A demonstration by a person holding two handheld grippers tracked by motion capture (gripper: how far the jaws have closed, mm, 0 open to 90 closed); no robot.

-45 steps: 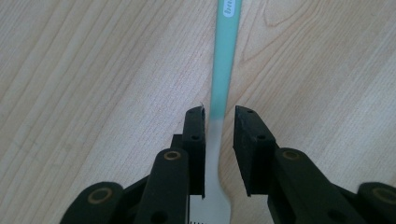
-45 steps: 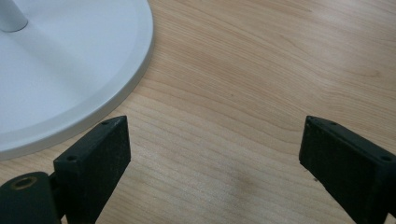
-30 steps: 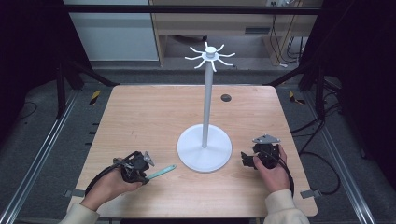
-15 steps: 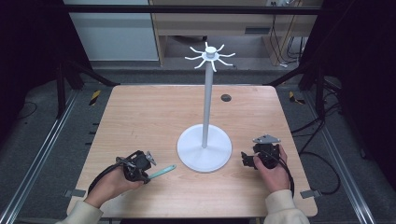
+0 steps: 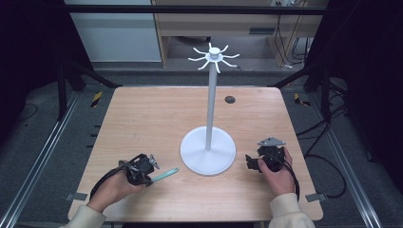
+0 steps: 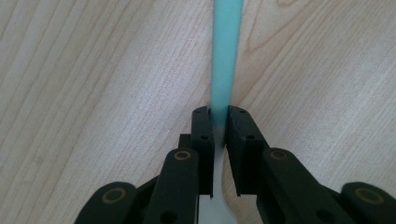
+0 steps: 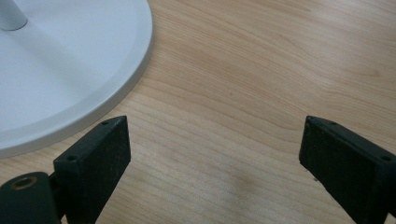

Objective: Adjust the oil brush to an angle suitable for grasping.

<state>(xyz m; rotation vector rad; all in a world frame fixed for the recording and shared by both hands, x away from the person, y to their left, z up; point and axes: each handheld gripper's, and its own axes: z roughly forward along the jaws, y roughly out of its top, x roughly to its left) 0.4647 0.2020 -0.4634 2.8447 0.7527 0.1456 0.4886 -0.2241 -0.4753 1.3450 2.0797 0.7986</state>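
Teal strip (image 6: 226, 56) pinched by left gripper (image 6: 220, 122), at 8 o'clock of stand (image 5: 207, 151); right gripper (image 7: 212, 154) jaws spread

The table (image 5: 142, 118) looks like pale wood with a fine grain and a smooth, matt finish. The white stand (image 5: 208, 151) on it has a smooth base with a soft sheen, like painted metal or plastic. The teal strip (image 6: 225, 51) appears smooth, matt plastic. Both grippers' jaws are matt black plastic with small brass-coloured rivets
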